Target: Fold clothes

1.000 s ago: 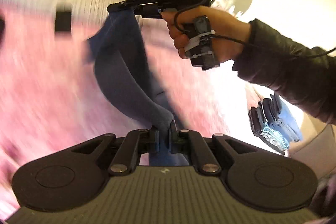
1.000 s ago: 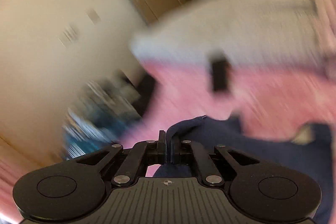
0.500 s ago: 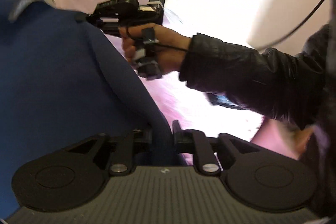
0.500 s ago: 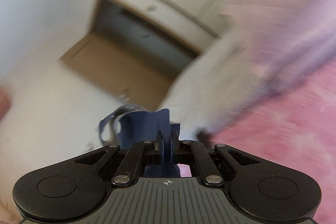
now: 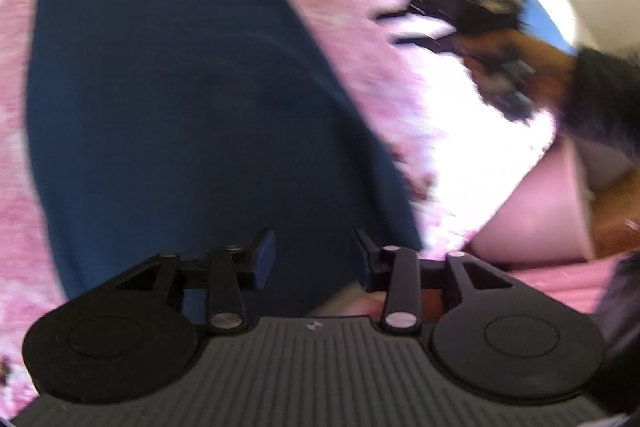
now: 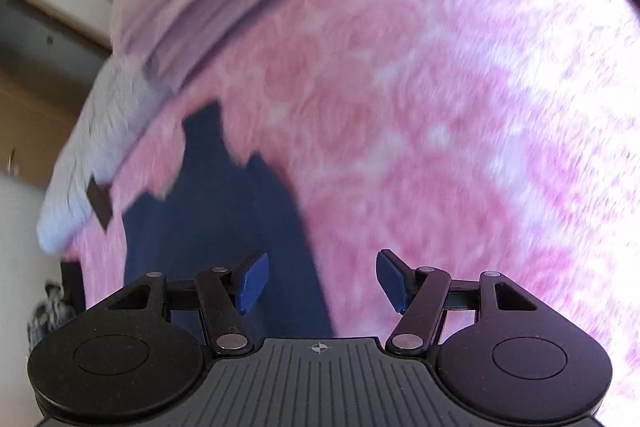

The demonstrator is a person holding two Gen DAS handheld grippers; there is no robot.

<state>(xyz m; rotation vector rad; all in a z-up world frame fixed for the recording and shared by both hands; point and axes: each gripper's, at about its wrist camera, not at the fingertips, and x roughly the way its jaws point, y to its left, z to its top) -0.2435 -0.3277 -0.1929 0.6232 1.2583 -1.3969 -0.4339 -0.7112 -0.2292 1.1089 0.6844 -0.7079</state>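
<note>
Two grippers have just been opening, and neither one holds anything now. The left gripper [image 5: 314, 259] is about half open, right over the near edge of the blue top [image 5: 180, 115], with cloth under the gap but not pinched. The right gripper [image 6: 320, 281] is wide open, just past the top's right side. The top lies flat on the pink bed [image 6: 420, 107], its long way running away from the fingers toward the grey pillow [image 6: 100, 131]. The left one looks nearer
</note>
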